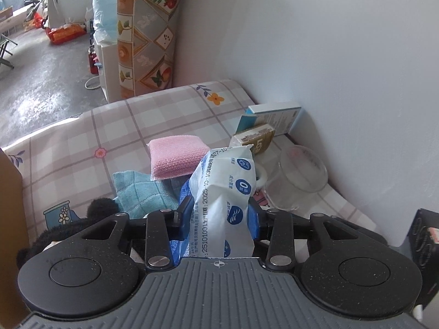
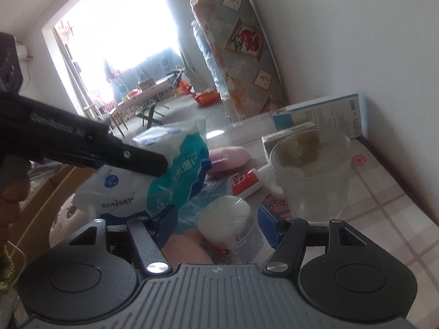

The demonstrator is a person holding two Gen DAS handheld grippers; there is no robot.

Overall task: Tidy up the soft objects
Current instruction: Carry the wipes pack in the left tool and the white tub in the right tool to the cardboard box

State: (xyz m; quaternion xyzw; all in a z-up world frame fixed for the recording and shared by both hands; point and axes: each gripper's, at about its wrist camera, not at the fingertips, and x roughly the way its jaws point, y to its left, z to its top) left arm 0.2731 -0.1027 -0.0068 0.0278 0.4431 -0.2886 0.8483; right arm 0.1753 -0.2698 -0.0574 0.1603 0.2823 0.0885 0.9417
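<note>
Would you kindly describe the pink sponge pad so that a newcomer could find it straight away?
Start at the checked tablecloth that runs up to the white wall. Near its middle lies a heap of soft things, and the pink sponge pad rests at the heap's far edge, partly on the light-blue towel. It is the only pink, flat, rectangular block there.

A glossy, crinkled plastic film is seen on the wipes pack (image 1: 225,192) pinched between the blue fingers of the left hand-held gripper (image 1: 219,213), whose body is matt black plastic with bright metal rivets and a ribbed grey base. Beyond it, a pink sponge (image 1: 175,159) of coarse, nubby weave and a teal towel (image 1: 142,192) of soft waffle cloth are shown. Ahead of the right hand-held gripper (image 2: 219,226), a clear, smooth cup (image 2: 312,175) and a white, matt-capped bottle (image 2: 233,224) are seen on the desk (image 2: 384,205), covered in smooth printed check.
</note>
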